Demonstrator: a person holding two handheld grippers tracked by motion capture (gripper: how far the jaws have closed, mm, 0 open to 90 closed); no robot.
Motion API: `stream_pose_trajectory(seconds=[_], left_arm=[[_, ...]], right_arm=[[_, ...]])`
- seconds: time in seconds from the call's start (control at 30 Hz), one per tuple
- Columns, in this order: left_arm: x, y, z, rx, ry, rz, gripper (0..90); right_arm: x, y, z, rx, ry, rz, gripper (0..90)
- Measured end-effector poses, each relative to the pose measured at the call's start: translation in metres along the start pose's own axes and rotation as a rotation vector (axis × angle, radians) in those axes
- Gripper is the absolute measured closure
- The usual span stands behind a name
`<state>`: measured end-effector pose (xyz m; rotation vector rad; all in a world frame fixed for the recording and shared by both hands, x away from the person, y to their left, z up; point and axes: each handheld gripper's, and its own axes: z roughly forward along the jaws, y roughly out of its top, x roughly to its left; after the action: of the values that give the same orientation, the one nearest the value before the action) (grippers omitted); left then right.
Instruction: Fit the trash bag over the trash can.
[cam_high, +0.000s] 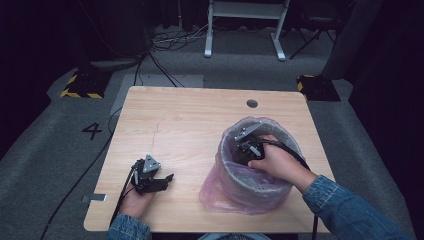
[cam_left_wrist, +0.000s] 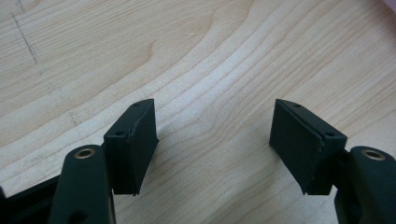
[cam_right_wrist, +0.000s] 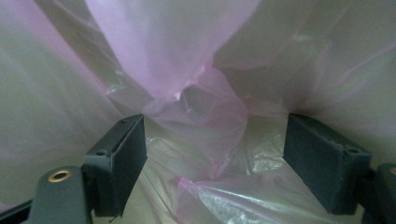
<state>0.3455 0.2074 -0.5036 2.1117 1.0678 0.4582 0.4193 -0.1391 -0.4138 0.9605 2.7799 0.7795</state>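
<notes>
A grey bin (cam_high: 235, 176) lined with a thin pink plastic bag (cam_high: 215, 192) stands on the right half of the wooden table (cam_high: 180, 125). My right gripper (cam_high: 243, 152) reaches down inside the bin. In the right gripper view its jaws stand wide apart around crumpled folds of the bag (cam_right_wrist: 196, 112), and the pads (cam_right_wrist: 126, 158) do not press on the film. My left gripper (cam_high: 167, 179) rests low over the table near the front left, held by a hand. Its jaws are open with only bare wood (cam_left_wrist: 210, 93) between them.
The bag's loose skirt spreads over the tabletop at the bin's front left. A small round dark grommet (cam_high: 252, 103) sits near the table's far edge. Cables (cam_high: 75, 185) trail over the grey carpet on the left, and a white frame (cam_high: 245, 25) stands beyond the table.
</notes>
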Motion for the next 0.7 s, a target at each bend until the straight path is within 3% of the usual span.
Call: stream_pose_trajectory(seconds=[0.17,0.3,0.7], left_arm=[[0.000,0.000,0.000,0.000,-0.001,0.000,31.9],[0.000,0.000,0.000,0.000,-0.001,0.000,31.9],[0.000,0.000,0.000,0.000,-0.001,-0.002,31.8]], right_arm=[[0.000,-0.002,0.006,0.047,0.037,0.014,20.5],[0.002,-0.001,-0.002,0.027,0.071,0.031,21.2],[0.005,0.007,-0.072,-0.253,0.084,0.037,21.3]])
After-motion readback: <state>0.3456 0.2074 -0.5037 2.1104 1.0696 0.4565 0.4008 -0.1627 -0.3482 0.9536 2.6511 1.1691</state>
